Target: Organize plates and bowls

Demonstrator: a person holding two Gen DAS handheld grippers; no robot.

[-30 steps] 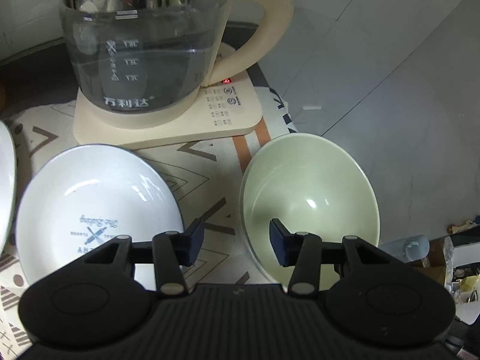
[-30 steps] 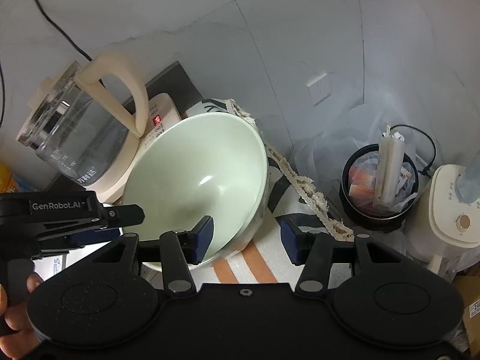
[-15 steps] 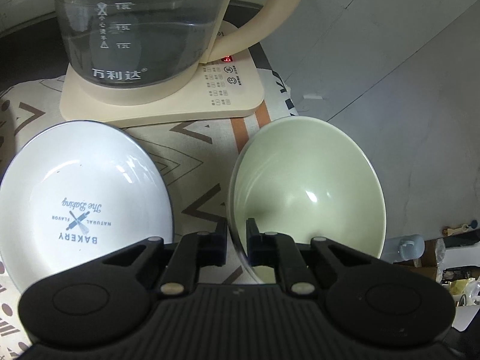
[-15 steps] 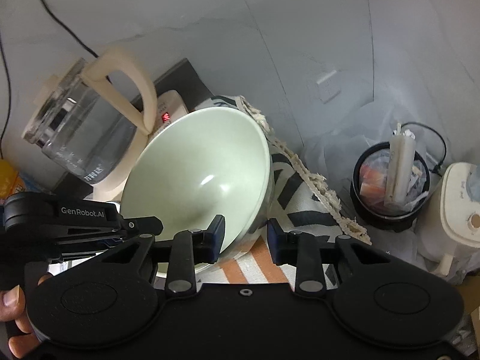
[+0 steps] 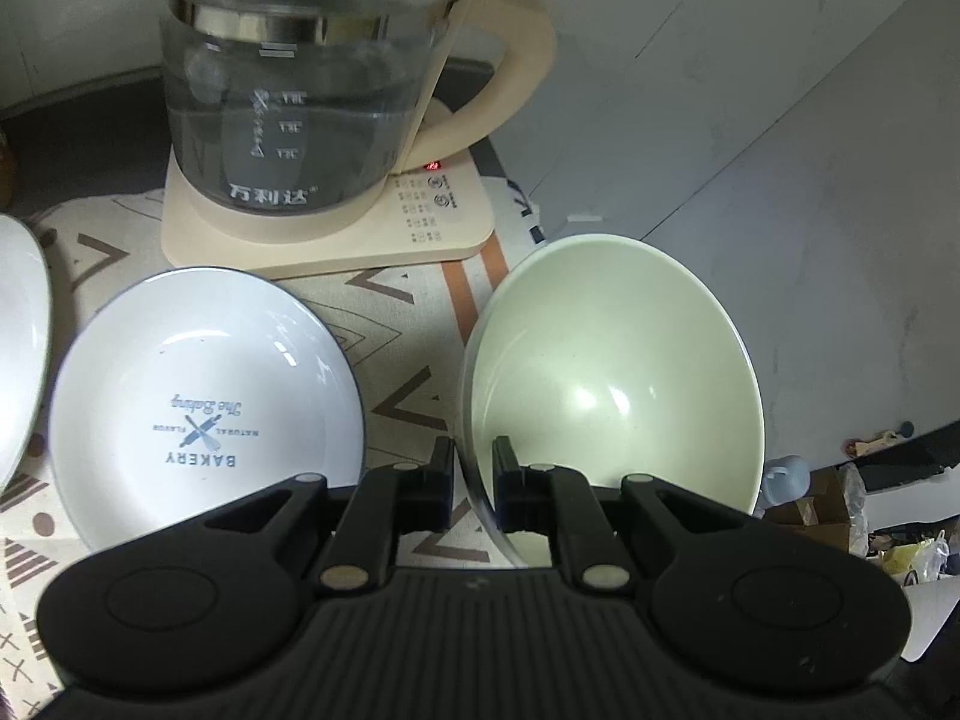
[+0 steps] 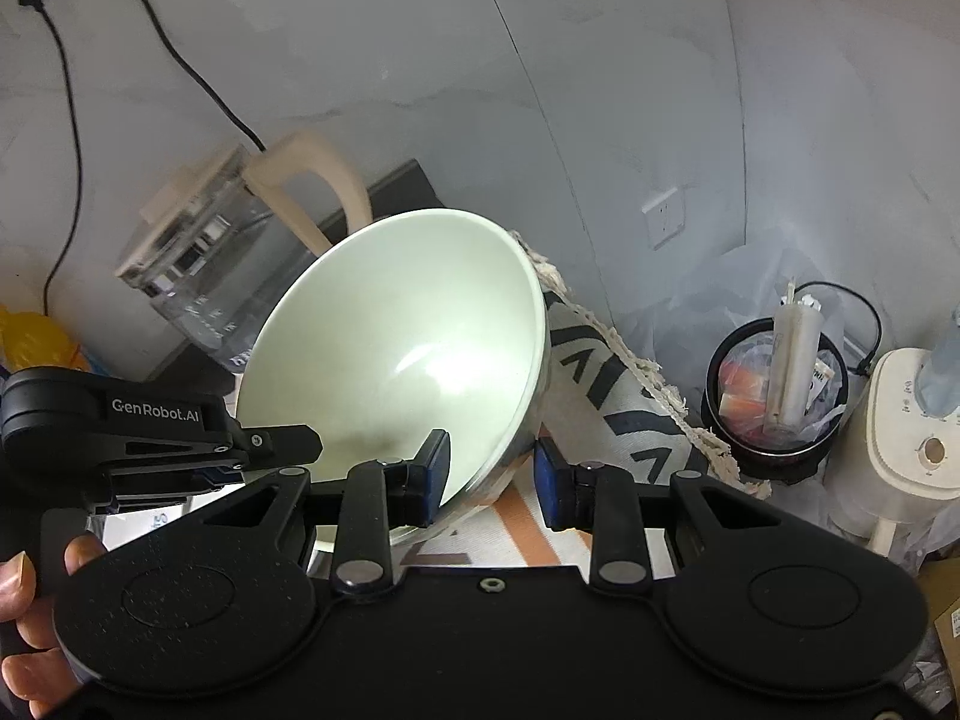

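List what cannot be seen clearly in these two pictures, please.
- Green bowl underside: left wrist view, hidden by its own wall.
- White dish at the left: left wrist view, cut off by the frame edge.
- Kettle: right wrist view, blurred, partly behind the bowl.

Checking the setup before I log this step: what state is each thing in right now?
green bowl: tilted, lifted, rim gripped from both sides
left gripper: shut on the bowl's rim
right gripper: shut on the bowl's wall
white plate: flat on cloth, empty
kettle: on its base, display lit
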